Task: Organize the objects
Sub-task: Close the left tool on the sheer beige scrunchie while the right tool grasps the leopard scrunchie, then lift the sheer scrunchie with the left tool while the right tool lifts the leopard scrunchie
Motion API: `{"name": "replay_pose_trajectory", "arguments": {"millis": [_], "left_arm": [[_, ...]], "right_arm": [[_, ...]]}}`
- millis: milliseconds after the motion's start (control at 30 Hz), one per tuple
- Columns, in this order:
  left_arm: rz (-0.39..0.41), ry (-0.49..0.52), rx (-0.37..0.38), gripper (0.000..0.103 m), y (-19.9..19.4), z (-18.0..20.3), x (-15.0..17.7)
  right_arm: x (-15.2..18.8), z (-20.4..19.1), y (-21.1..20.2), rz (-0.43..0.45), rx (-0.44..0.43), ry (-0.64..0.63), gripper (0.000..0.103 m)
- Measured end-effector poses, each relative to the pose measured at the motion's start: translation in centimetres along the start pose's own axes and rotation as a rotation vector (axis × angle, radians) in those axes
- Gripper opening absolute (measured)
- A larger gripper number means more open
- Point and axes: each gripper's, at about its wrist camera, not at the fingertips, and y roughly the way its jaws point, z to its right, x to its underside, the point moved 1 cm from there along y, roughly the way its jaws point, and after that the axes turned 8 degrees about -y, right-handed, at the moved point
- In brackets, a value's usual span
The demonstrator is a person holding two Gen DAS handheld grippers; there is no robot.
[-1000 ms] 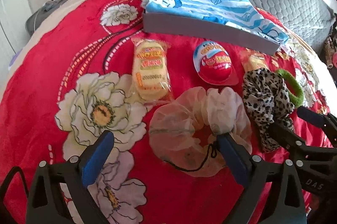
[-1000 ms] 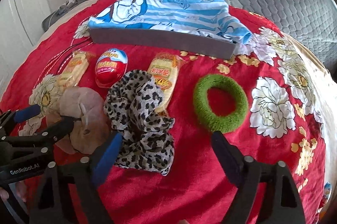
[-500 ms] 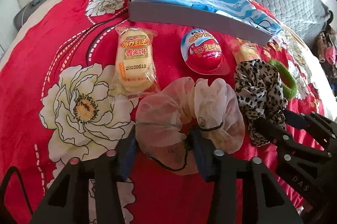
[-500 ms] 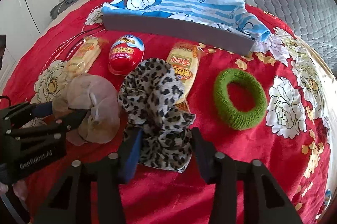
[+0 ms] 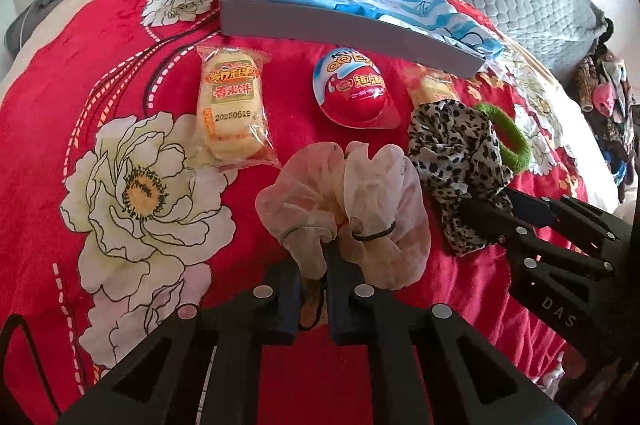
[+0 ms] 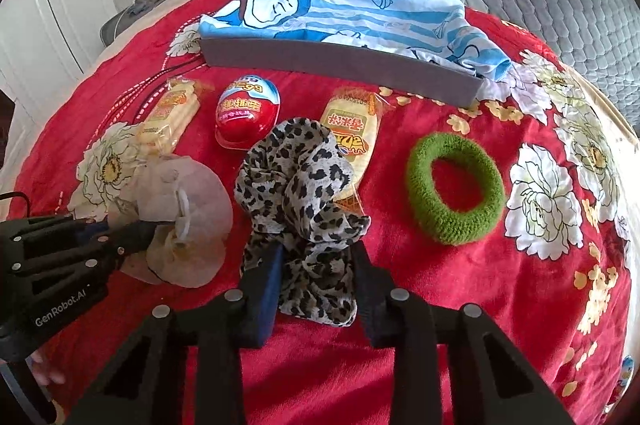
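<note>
Both claws closed in since 1 second back: left gripper [image 5: 313, 291] pinches the cream scrunchie [image 5: 344, 209] on the red blanket [image 5: 120, 37], right gripper [image 6: 316, 289] is closing on the leopard scrunchie [image 6: 304, 201]; lift straight up, clear of the snack packet [image 6: 352, 129], toward the grey box [image 6: 340, 65].

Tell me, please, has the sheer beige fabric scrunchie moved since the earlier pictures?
Yes: the sheer beige scrunchie has been bunched inward, its left edge drawn rightward away from the white flower print, as the left gripper shut on it.
</note>
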Motion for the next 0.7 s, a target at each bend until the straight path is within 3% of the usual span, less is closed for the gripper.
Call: {"name": "replay_pose_trajectory", "arguments": {"millis": [100, 267, 700], "left_arm": [[-0.004, -0.033, 0.016, 0.009, 0.0, -0.4, -0.1], [0.002, -0.028, -0.034, 0.009, 0.1, -0.2, -0.1], [0.022, -0.034, -0.065, 0.008, -0.6, 0.1, -0.4]], "right_arm": [[0.0, 0.1, -0.1, 0.002, -0.006, 0.005, 0.033], [0.1, 0.2, -0.3, 0.003, -0.005, 0.007, 0.031], [0.2, 0.3, -1.2, 0.016, -0.008, 0.009, 0.009]]}}
